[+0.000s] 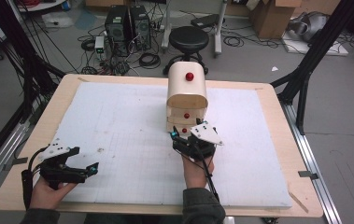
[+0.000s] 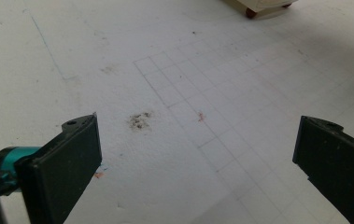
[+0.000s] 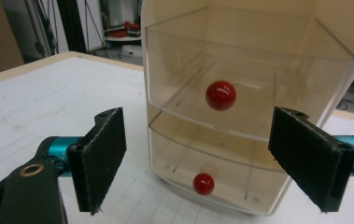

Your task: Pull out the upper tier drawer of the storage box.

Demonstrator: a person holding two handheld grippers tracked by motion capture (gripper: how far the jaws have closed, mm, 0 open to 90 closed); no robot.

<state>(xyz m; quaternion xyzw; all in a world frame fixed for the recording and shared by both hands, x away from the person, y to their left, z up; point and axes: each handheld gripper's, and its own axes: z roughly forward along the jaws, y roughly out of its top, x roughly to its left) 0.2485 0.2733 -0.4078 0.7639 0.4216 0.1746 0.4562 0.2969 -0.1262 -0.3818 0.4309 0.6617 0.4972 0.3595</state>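
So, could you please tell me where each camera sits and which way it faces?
High view: above the table's near side, looking forward and down; both hands, left gripper, right gripper.
Left gripper view: on that gripper, facing the white mat; open jaws.
Right gripper view: faces the drawer cabinet; open jaws.
Shared: cabinet, mat.

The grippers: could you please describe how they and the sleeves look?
The left gripper and right gripper are black with flat rectangular jaws, teal parts at the jaw bases, a grey three-cornered plate on top and a black cable. The sleeves are dark grey-green.
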